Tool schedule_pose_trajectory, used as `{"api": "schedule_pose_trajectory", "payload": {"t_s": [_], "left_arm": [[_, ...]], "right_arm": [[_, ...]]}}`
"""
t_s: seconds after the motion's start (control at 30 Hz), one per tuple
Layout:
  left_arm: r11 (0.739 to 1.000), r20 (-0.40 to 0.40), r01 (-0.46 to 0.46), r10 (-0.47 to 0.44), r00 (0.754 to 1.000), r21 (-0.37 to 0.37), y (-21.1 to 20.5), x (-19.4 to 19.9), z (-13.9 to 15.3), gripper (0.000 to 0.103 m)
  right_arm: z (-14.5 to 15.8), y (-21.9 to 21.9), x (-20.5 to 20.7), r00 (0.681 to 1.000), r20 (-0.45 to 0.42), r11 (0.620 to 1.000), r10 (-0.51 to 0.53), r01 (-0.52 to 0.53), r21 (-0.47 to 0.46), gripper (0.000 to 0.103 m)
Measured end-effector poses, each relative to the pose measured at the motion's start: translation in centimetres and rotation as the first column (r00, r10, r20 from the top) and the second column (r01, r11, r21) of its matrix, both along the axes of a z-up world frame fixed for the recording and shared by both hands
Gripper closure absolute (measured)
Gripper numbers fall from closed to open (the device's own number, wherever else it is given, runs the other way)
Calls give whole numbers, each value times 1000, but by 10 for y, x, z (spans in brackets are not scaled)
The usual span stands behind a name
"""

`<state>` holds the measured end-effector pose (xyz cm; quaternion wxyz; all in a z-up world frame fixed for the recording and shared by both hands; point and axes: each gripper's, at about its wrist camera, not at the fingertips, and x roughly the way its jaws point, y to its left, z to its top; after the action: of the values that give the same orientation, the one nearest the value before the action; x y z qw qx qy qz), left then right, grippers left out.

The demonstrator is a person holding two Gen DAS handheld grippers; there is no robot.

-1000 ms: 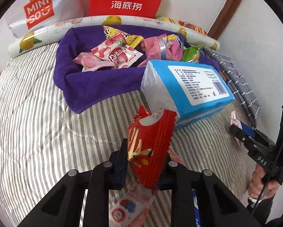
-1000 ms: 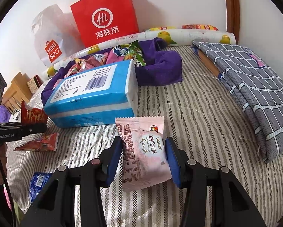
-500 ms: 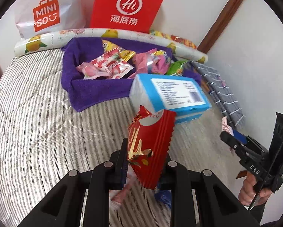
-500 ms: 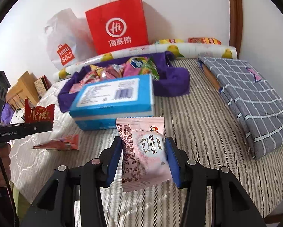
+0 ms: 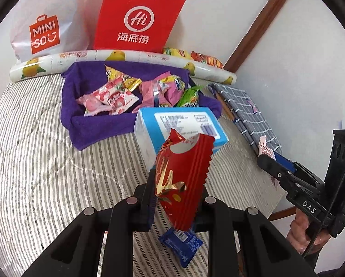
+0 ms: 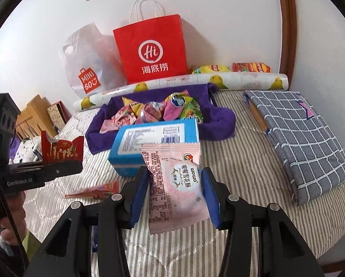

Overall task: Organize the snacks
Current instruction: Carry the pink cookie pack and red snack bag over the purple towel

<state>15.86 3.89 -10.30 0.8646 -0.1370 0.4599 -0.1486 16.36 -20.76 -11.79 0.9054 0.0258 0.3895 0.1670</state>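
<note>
Both sets of jaws are closed on snacks: the left gripper [image 5: 177,198] clamps a red foil packet [image 5: 184,175] by its lower half so that the serrated edge stands up and tilts toward the far side, and the right gripper [image 6: 176,194] pinches a pale pink packet [image 6: 174,184] across its width, print facing the camera. Each packet hangs clear of the striped bed [image 5: 34,161], held by its flat sides, which looks like the surest way to carry such limp wrappers without crushing what is inside. Just beyond both packets lies a blue and white box [image 6: 154,143], and touching its far side is the purple cloth basket [image 5: 96,124], already filled with pink, yellow and green snack packs; judging by that heap, the basket is where the two held packets are headed. Two strays are left on the bed at the near side: a blue wrapper [image 5: 181,242] under the left gripper, and a flat orange-pink sachet [image 6: 94,190] to the left of the right one. Farther out, a fruit-printed roll [image 6: 195,82] runs along the far edge, with a red paper bag [image 6: 151,50] and a white plastic bag [image 6: 87,64] standing against the wall, and a folded grey checked cloth [image 6: 299,136] lies on the right.
</note>
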Motion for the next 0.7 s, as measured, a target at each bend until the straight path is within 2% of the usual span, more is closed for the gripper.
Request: {"api": "schedule_pose_trajectory", "payload": {"t_s": [0.37, 0.7], "left_arm": [[1000, 36, 23, -23, 999, 3, -2, 22, 31, 82], [1000, 44, 24, -24, 999, 9, 5, 57, 46, 82]], "right_arm": [[35, 10, 19, 999, 46, 1000, -2, 2, 11, 56], [56, 19, 50, 997, 83, 1000, 0, -2, 21, 56]]}}
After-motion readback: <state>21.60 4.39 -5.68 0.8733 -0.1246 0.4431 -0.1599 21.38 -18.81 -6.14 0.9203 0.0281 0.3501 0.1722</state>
